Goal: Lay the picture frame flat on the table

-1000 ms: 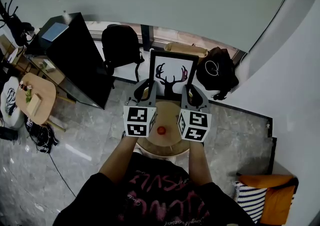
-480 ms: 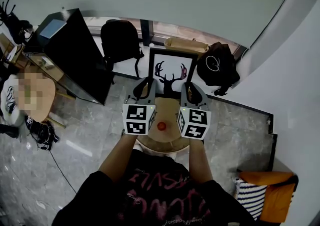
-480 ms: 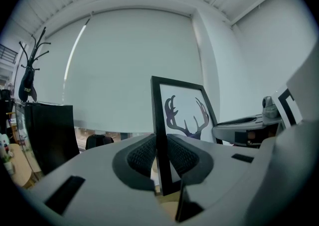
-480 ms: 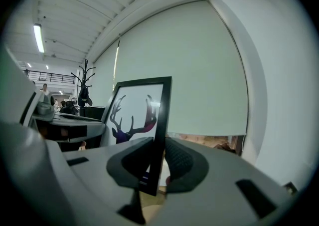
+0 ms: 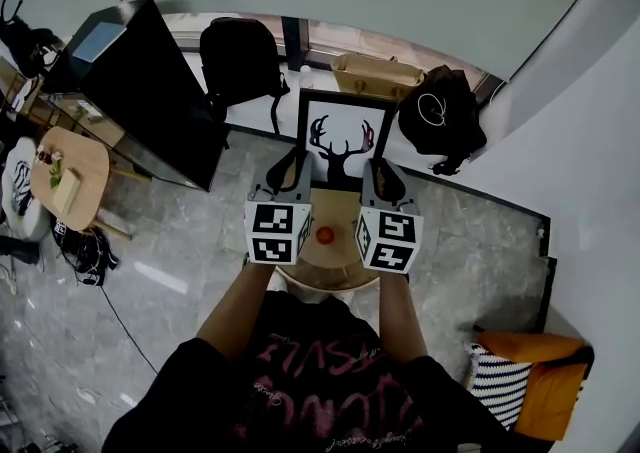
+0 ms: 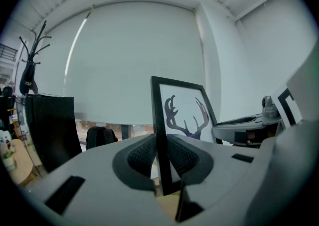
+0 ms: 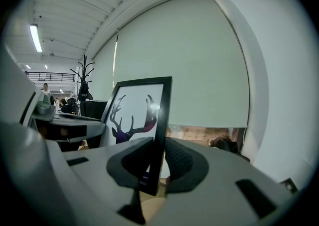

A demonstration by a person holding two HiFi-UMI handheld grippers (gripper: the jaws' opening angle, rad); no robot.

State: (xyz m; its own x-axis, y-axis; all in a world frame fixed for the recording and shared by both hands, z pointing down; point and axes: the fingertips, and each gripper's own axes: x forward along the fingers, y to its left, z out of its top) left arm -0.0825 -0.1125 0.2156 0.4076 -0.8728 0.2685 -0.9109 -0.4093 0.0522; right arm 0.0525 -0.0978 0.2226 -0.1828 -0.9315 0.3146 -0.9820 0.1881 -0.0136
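The picture frame [image 5: 342,136], black-edged with a dark antlered deer on white, stands upright over the far edge of a small round wooden table [image 5: 335,269]. My left gripper [image 5: 297,165] is shut on its left edge, and my right gripper [image 5: 378,169] is shut on its right edge. In the left gripper view the frame's edge [image 6: 160,120] passes straight between the ribbed pads [image 6: 142,156]. The right gripper view shows the frame [image 7: 139,113] pinched in the same way. A small red thing [image 5: 325,235] lies on the table between the two marker cubes.
A tall black cabinet [image 5: 150,91] stands at the left, with a black backpack [image 5: 240,76] beside it. Behind the frame are a wicker basket [image 5: 375,73] and a black bag [image 5: 440,131]. An orange seat with a striped cushion [image 5: 525,396] sits at the lower right.
Both grippers and the frame have shifted slightly away from the person, farther over the table's far edge. The grip on both edges is unchanged.
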